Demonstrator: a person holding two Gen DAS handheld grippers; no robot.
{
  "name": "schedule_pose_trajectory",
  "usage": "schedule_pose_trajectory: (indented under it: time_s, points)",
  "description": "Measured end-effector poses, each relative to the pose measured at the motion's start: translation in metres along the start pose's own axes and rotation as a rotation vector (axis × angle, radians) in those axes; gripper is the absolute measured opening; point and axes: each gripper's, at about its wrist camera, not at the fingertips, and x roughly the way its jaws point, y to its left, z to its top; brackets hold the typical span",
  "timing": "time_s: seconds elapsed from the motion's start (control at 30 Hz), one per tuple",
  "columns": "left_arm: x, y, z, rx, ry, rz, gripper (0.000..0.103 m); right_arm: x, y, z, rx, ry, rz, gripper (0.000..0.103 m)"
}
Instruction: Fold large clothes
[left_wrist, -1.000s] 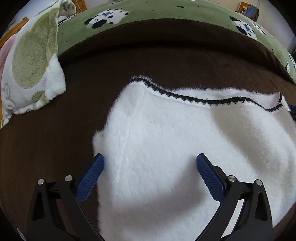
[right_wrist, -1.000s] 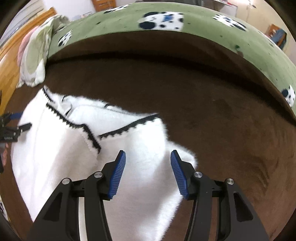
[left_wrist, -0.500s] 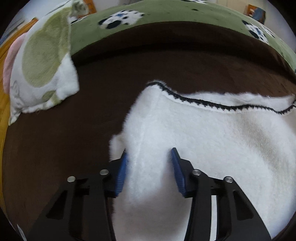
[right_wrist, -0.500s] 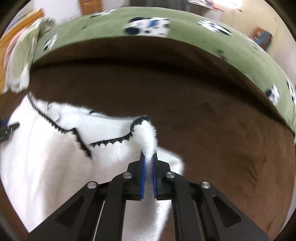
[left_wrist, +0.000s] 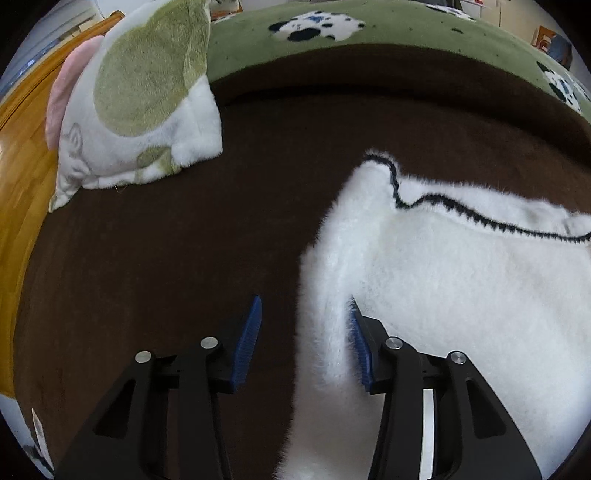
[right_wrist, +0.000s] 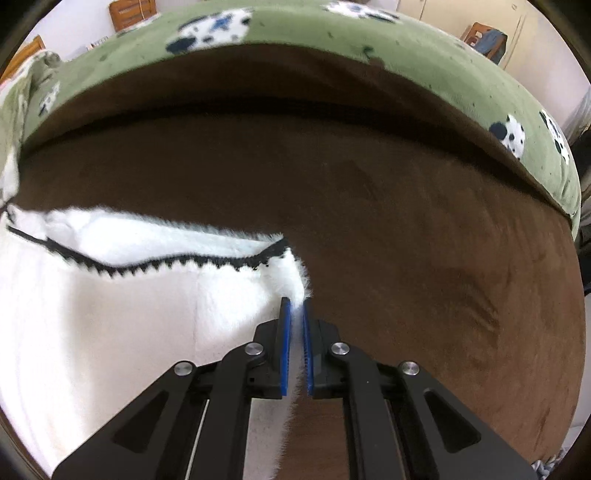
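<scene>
While the white fleecy garment (left_wrist: 461, 295) lies spread on a brown blanket (left_wrist: 184, 277) covering a bed, two hand-held claws work its opposite side edges. The right claw (right_wrist: 295, 314) is clamped tight on the garment's right-hand edge, a tuft of white pile squeezed between the blue pads just below the corner where the black zigzag trim (right_wrist: 166, 264) ends. The left claw (left_wrist: 303, 332) stands only partly closed and its jaws are opening slightly: the garment's left edge rises as a ridge between them, the right pad pressed into the pile, the left pad clear of it with bare blanket showing in the gap, so that side is not yet gripped.

The relation that matters is across the cloth. The trimmed edge runs side to side, away from both claws, and the garment's body stretches between them, to the right of the left claw and to the left of the right one. Each claw therefore sits at its own near edge, pointing steeply down. Any fold made with both hands would appear to depend on the left claw first closing on the ridge in front of it, since only the right side is held. A plush green-and-white pillow (left_wrist: 140, 96) lies well apart at the left, and a green spotted cover (right_wrist: 369, 48) borders the far side.
</scene>
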Motion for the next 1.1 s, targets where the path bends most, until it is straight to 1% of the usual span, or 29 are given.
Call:
schedule_pose_trajectory:
  time_s: [0.1,0.17,0.2,0.23,0.27,0.3,0.33,0.37,0.4,0.47,0.57,0.63,0.67,0.7,0.77,0.8,0.83,0.87,0.93,0.97,1.0,1.1]
  points:
    - [0.007,-0.008,-0.005,0.033,-0.002,0.018,0.051,0.010,-0.002,0.002,0.008,0.024,-0.001,0.008]
    - [0.009,-0.008,-0.004,0.025,-0.008,0.012,0.056,0.012,-0.003,0.002,0.008,0.037,0.003,0.010]
    - [0.008,-0.006,-0.004,0.012,-0.012,0.013,0.069,0.006,-0.002,0.004,0.004,0.026,-0.007,0.015]
    - [0.007,-0.001,-0.004,-0.014,-0.010,0.018,0.081,0.001,-0.002,0.007,0.007,0.011,-0.001,0.018]
    - [0.005,0.005,-0.005,-0.040,-0.012,0.001,0.087,-0.006,-0.003,0.008,0.011,-0.009,0.013,0.027]
    - [0.003,0.010,-0.006,-0.062,-0.016,-0.023,0.097,-0.017,-0.005,0.008,0.019,-0.036,0.030,0.050]
    - [-0.003,0.014,-0.009,-0.079,-0.029,-0.052,0.097,-0.031,-0.004,0.009,0.019,-0.076,0.054,0.060]
    - [-0.008,0.016,-0.011,-0.086,-0.044,-0.068,0.097,-0.039,-0.003,0.009,0.009,-0.098,0.067,0.064]
    - [-0.013,0.016,-0.013,-0.081,-0.058,-0.070,0.097,-0.052,0.002,0.010,-0.022,-0.123,0.084,0.064]
    - [-0.021,0.013,-0.016,-0.046,-0.069,-0.066,0.097,-0.066,0.014,0.012,-0.071,-0.141,0.119,0.064]
    - [-0.030,0.002,-0.018,0.016,-0.062,-0.069,0.097,-0.071,0.031,0.011,-0.146,-0.120,0.137,0.064]
    - [-0.038,-0.004,-0.019,0.036,-0.065,-0.082,0.097,-0.061,0.042,0.008,-0.165,-0.075,0.159,0.061]
    - [-0.043,-0.007,-0.020,0.045,-0.065,-0.092,0.097,-0.055,0.047,0.007,-0.170,-0.052,0.160,0.058]
    - [-0.048,-0.010,-0.021,0.053,-0.066,-0.099,0.097,-0.051,0.051,0.007,-0.174,-0.040,0.160,0.052]
    - [-0.056,-0.015,-0.023,0.062,-0.069,-0.113,0.097,-0.038,0.058,0.002,-0.168,0.001,0.152,0.048]
    - [-0.059,-0.017,-0.024,0.065,-0.069,-0.120,0.097,-0.029,0.058,0.002,-0.165,0.021,0.142,0.043]
    - [-0.061,-0.019,-0.025,0.068,-0.069,-0.128,0.097,-0.023,0.058,0.002,-0.157,0.033,0.139,0.042]
    - [-0.061,-0.021,-0.026,0.069,-0.067,-0.132,0.097,-0.019,0.053,-0.003,-0.146,0.035,0.145,0.041]
    - [-0.062,-0.023,-0.028,0.064,-0.063,-0.145,0.097,-0.016,0.048,-0.006,-0.102,0.030,0.161,0.036]
    - [-0.061,-0.024,-0.030,0.062,-0.059,-0.148,0.097,-0.017,0.045,-0.007,-0.091,0.022,0.154,0.025]
    - [-0.061,-0.026,-0.031,0.062,-0.056,-0.148,0.097,-0.018,0.042,-0.007,-0.081,0.015,0.152,0.017]
    - [-0.055,-0.028,-0.032,0.061,-0.034,-0.143,0.097,-0.020,0.040,-0.009,-0.098,0.019,0.136,0.012]
